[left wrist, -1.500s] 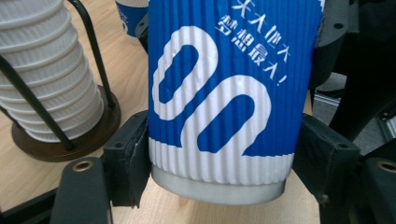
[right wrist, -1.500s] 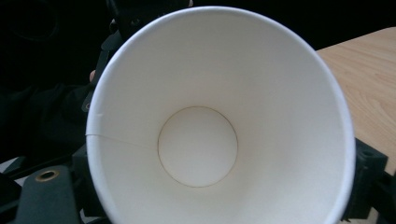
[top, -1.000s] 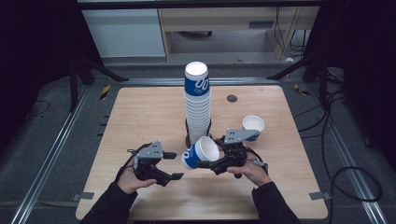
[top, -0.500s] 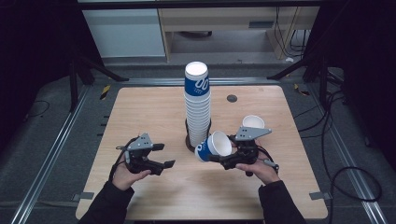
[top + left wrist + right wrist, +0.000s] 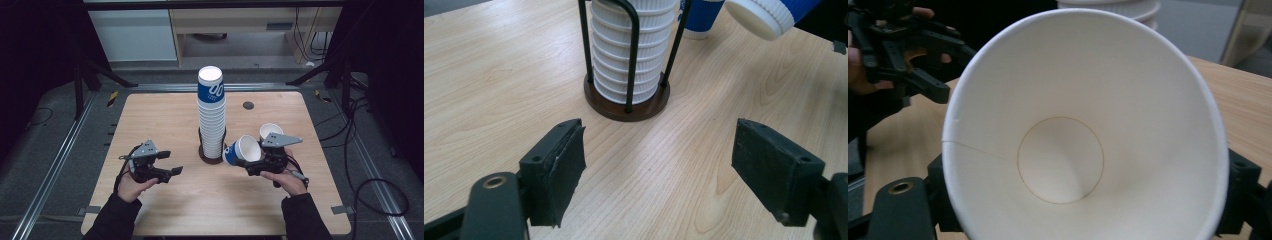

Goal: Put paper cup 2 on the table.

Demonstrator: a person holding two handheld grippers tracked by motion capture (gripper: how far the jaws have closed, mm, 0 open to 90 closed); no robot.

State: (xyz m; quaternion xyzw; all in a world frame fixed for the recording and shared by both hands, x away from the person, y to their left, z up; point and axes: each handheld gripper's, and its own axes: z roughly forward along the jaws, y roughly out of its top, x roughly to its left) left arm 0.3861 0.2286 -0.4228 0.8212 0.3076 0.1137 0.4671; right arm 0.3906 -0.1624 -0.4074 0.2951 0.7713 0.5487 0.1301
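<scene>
A tall stack of blue-and-white paper cups (image 5: pixel 211 115) stands in a black wire holder on a round brown base (image 5: pixel 202 155) at the table's middle. My right gripper (image 5: pixel 252 159) is shut on a single paper cup (image 5: pixel 241 150), held on its side just right of the stack; its white inside (image 5: pixel 1073 150) faces that gripper's camera. A second cup (image 5: pixel 270 131) stands upright behind the right gripper. My left gripper (image 5: pixel 172 162) is open and holds nothing, left of the holder. In the left gripper view its jaws spread wide toward the stack (image 5: pixel 626 50) and base (image 5: pixel 626 107).
The wooden table (image 5: pixel 150 120) has a small dark round hole (image 5: pixel 248 105) at the back right. Metal rails (image 5: pixel 55 165) run along both sides of the table. Cables (image 5: pixel 370 190) lie on the floor at the right.
The right gripper has carried the cup to the right and slightly farther from me, off the front of the stack. The left gripper has drawn back to the left.
</scene>
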